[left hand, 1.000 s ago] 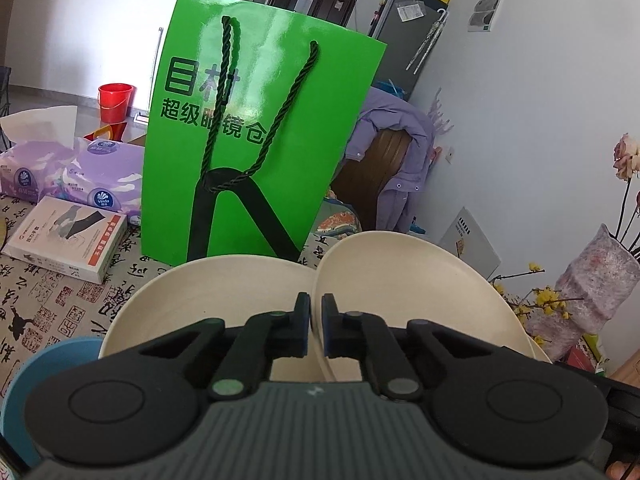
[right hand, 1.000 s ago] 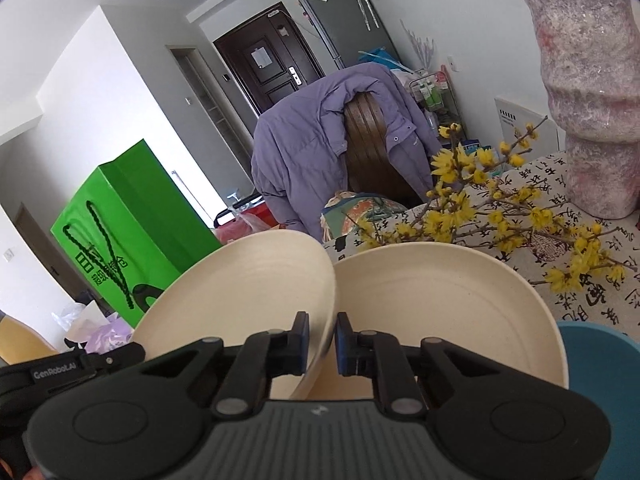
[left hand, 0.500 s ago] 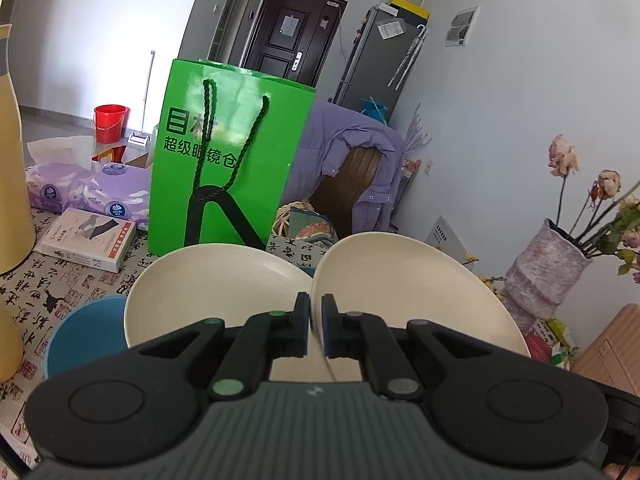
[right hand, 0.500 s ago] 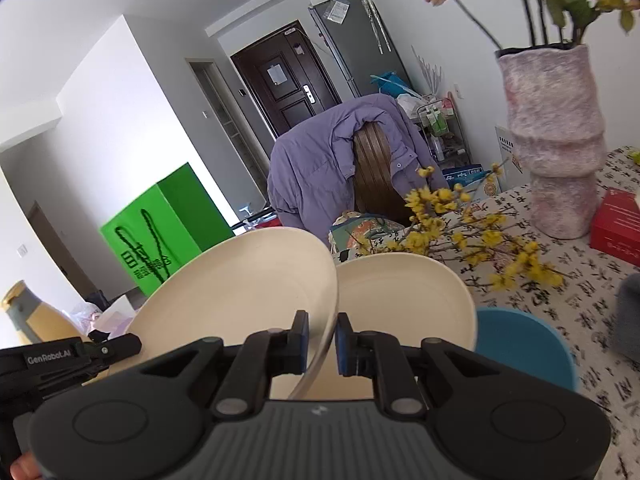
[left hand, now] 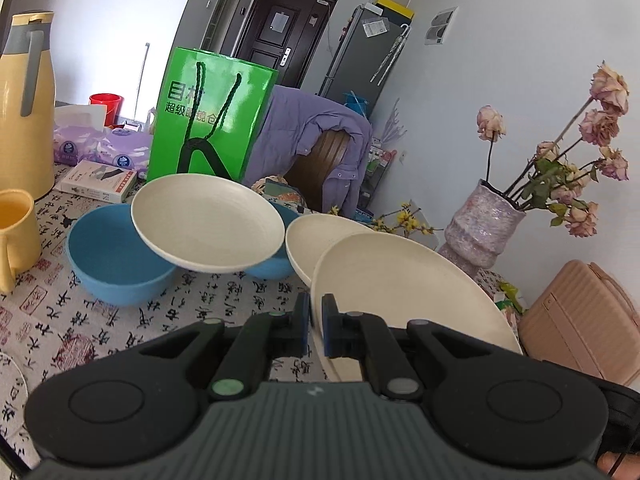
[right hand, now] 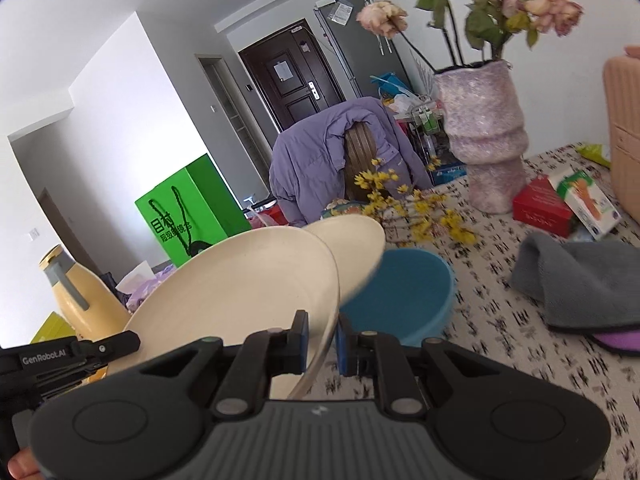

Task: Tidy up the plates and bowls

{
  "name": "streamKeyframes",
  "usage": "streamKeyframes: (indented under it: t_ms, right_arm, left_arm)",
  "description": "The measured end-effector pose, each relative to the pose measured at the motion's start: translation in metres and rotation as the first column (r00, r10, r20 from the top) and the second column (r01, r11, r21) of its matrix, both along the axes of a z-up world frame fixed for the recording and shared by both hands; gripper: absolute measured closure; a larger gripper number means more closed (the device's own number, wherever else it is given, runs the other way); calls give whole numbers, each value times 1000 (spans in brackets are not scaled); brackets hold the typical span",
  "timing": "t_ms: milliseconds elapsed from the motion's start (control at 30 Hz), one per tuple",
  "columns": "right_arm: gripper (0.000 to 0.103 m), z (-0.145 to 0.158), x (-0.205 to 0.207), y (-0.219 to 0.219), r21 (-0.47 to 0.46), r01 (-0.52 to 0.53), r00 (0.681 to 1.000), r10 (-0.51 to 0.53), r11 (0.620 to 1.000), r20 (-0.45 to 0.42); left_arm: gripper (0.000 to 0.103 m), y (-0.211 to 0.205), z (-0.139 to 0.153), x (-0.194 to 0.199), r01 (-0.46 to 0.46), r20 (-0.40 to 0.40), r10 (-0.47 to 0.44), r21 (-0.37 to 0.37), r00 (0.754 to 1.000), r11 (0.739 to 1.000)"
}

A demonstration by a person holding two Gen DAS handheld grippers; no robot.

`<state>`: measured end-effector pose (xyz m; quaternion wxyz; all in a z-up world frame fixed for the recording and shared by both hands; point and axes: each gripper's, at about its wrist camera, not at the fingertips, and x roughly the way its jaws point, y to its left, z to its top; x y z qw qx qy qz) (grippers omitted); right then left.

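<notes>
Both grippers hold one large cream plate above the patterned tablecloth. My left gripper is shut on its left rim. My right gripper is shut on the opposite rim. On the table ahead, a second cream plate lies tilted across two blue bowls. A third cream plate is partly hidden behind the held one. In the right wrist view a cream plate leans over a blue bowl.
A yellow jug and yellow mug stand at the left. A green paper bag stands behind the bowls. A vase of dried flowers, a grey cloth, a red box and a pink case fill the right side.
Both grippers pulled back from the green bag with the plate and rose a little. The bowls, the other plates, the jug and the mug have come into view.
</notes>
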<state>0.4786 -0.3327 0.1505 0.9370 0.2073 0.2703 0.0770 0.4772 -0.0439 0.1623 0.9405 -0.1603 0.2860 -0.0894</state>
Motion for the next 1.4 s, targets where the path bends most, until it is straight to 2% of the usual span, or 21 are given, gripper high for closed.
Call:
streamKeyframes:
  t_ms: [200, 433, 767, 1000, 1400]
  right_arm:
    - [89, -10, -54, -15, -9, 2, 999, -2, 1000, 33]
    - [88, -31, -119, -35, -59, 23, 998, -19, 998, 67]
    - [87, -81, -184, -54, -103, 50, 999, -48, 993, 23]
    - [85, -109, -204, -53, -201, 56, 998, -57, 978, 1]
    - [83, -136, -187, -55, -225, 50, 997, -63, 973, -51]
  left_arm:
    - [96, -20, -8, -54, 5, 43, -6, 3, 999, 1000]
    - [96, -39, -43, -110, 55, 78, -53, -24, 996, 998]
    - [95, -59, -96, -162, 115, 59, -114, -29, 992, 993]
    - [95, -69, -128, -172, 125, 22, -125, -13, 992, 992]
    - [95, -78, -148, -160, 130, -23, -129, 26, 991, 991]
